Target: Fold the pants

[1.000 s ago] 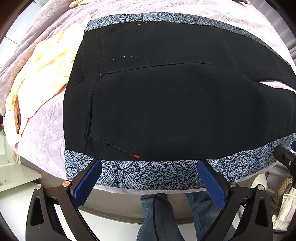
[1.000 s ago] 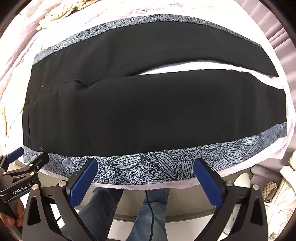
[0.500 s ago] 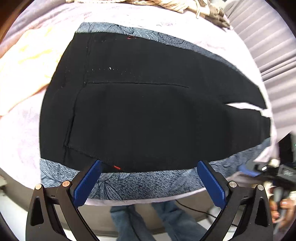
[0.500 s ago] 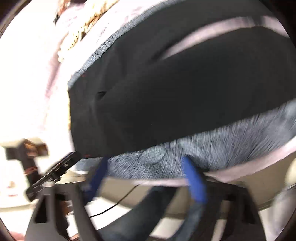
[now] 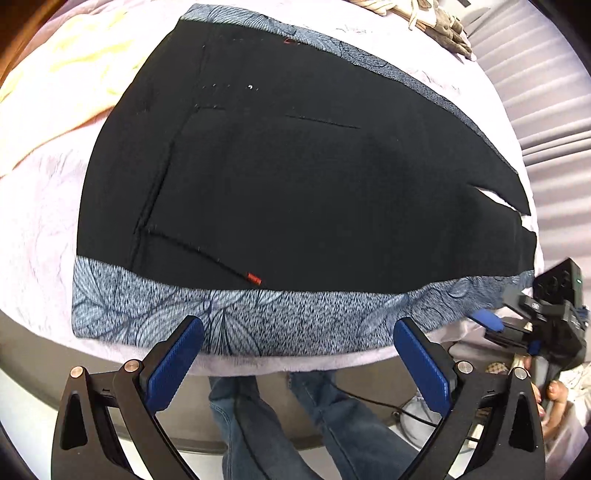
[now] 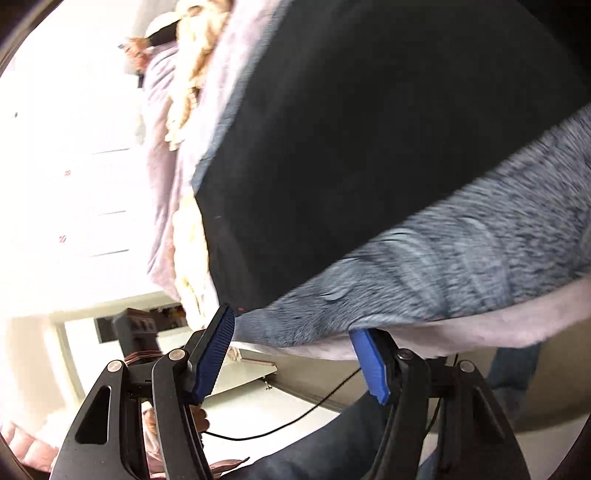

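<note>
Black pants [image 5: 295, 177] with a blue-grey leaf-print side stripe [image 5: 295, 321] lie flat on a pale pink bed [image 5: 44, 206], waistband to the left. My left gripper [image 5: 298, 323] hovers open over the near stripe, with nothing between its fingers. My right gripper [image 5: 509, 332] sits at the near right edge of the pants, held by a hand. In the right wrist view it [image 6: 291, 321] is rolled and stands partly open. The edge of the stripe [image 6: 443, 251] and the bedcover lie at its fingertips, and the pads do not press on them.
A pale yellow cloth [image 5: 74, 70] lies on the bed at far left. A beige garment [image 5: 436, 22] is bunched at the far edge. A person's jeans-clad legs [image 5: 295, 424] stand by the bed's near edge, with a black cable [image 6: 295, 421] on the floor.
The left gripper slid along the near stripe and tilted. The right gripper dropped to the bed's near edge, rolled strongly and narrowed its jaws.
</note>
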`<state>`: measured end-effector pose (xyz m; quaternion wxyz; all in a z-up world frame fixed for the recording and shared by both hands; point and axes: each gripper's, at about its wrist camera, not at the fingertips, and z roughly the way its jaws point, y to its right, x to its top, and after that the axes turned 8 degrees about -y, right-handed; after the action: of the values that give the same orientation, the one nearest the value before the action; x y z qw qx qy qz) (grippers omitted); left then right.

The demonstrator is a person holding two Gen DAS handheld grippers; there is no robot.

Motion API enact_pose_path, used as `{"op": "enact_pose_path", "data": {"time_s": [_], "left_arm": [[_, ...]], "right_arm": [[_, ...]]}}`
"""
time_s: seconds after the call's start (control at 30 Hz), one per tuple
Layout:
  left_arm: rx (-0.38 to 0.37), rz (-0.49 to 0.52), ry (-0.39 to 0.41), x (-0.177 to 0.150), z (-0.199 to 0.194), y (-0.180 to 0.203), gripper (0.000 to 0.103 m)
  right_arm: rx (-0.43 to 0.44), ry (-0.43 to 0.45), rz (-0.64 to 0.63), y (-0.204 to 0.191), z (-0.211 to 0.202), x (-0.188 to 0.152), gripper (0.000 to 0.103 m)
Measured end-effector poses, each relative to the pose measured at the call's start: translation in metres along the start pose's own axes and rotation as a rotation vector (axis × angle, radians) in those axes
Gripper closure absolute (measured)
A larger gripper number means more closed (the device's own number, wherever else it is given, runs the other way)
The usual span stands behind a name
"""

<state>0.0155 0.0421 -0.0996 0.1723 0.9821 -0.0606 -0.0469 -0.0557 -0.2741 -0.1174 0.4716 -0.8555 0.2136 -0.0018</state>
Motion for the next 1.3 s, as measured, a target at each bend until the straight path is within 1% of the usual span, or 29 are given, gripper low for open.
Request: {"op": "enact_pose_path", "data": {"time_s": [0.07, 0.13, 0.2, 0.27, 0.37, 0.43, 0.5, 0.57, 0.6, 0.63, 0.7, 0.77, 0.8, 0.83, 0.87, 0.97, 1.0, 1.03, 1.07, 1.1, 1.13, 1.2, 1.3], "left_arm": [[-0.011, -0.011, -0.001, -0.004, 0.0, -0.002, 0.0], [-0.028, -0.027, -0.003, -0.009, -0.001, -0.005, 0.0], [-0.048, -0.047, -0.007, -0.014, 0.0, -0.009, 0.0], [-0.077, -0.084, -0.015, -0.018, 0.003, -0.014, 0.0], [-0.203, -0.186, -0.016, -0.021, 0.007, -0.029, 0.0], [-0.271, -0.229, 0.009, -0.017, 0.007, -0.032, 0.0], [-0.324, -0.269, 0.036, -0.009, 0.008, -0.034, 0.0], [-0.391, -0.323, 0.063, 0.001, 0.011, -0.037, 0.0], [-0.404, -0.346, 0.075, 0.005, 0.012, -0.04, 0.0], [-0.418, -0.377, 0.09, 0.01, 0.015, -0.043, 0.002], [-0.431, -0.423, 0.109, 0.014, 0.018, -0.05, 0.012], [-0.418, -0.438, 0.108, 0.011, 0.019, -0.058, 0.035], [-0.405, -0.434, 0.104, 0.011, 0.019, -0.061, 0.04], [-0.392, -0.427, 0.101, 0.011, 0.02, -0.062, 0.048], [-0.38, -0.415, 0.095, 0.01, 0.02, -0.064, 0.054], [-0.35, -0.392, 0.092, 0.011, 0.017, -0.068, 0.062], [-0.341, -0.383, 0.096, 0.009, 0.018, -0.069, 0.062], [-0.326, -0.378, 0.1, 0.008, 0.019, -0.066, 0.062], [-0.309, -0.375, 0.107, 0.008, 0.018, -0.063, 0.062], [-0.295, -0.375, 0.115, 0.008, 0.018, -0.06, 0.062], [-0.275, -0.379, 0.128, 0.007, 0.017, -0.057, 0.065], [-0.254, -0.397, 0.159, 0.006, 0.011, -0.052, 0.065], [-0.238, -0.418, 0.234, 0.002, -0.007, -0.043, 0.065]], "right_arm": [[-0.012, -0.029, -0.006, -0.002, 0.016, 0.003, 0.034], [0.003, -0.069, 0.006, -0.003, 0.039, 0.006, 0.034], [0.029, -0.131, 0.01, -0.001, 0.071, 0.008, 0.034], [0.038, -0.152, 0.007, -0.012, 0.089, 0.015, 0.034], [0.11, -0.112, -0.02, -0.036, 0.083, 0.02, 0.034], [0.167, -0.095, -0.048, -0.052, 0.073, 0.02, 0.034], [0.199, -0.091, -0.074, -0.063, 0.068, 0.019, 0.034], [0.206, -0.1, -0.085, -0.069, 0.069, 0.022, 0.034], [0.208, -0.104, -0.089, -0.071, 0.069, 0.022, 0.034], [0.207, -0.11, -0.094, -0.073, 0.071, 0.023, 0.034], [0.205, -0.122, -0.093, -0.07, 0.077, 0.022, 0.034], [0.191, -0.125, -0.08, -0.066, 0.084, 0.018, 0.034], [0.185, -0.117, -0.066, -0.059, 0.083, 0.017, 0.034], [0.179, -0.103, -0.053, -0.046, 0.063, 0.017, 0.034], [0.172, -0.086, -0.039, -0.037, 0.055, 0.016, 0.034], [0.154, -0.011, 0.043, -0.002, 0.032, 0.018, 0.034], [0.166, 0.01, 0.082, 0.009, 0.025, 0.017, 0.038], [0.192, 0.037, 0.14, 0.025, 0.017, 0.016, 0.05], [0.23, 0.059, 0.193, 0.039, 0.012, 0.015, 0.06], [0.275, 0.074, 0.232, 0.049, 0.01, 0.014, 0.081], [0.32, 0.089, 0.274, 0.06, 0.007, 0.014, 0.097], [0.318, 0.103, 0.283, 0.063, 0.001, 0.016, 0.098], [0.302, 0.076, 0.2, 0.043, -0.007, 0.027, 0.099]]}}
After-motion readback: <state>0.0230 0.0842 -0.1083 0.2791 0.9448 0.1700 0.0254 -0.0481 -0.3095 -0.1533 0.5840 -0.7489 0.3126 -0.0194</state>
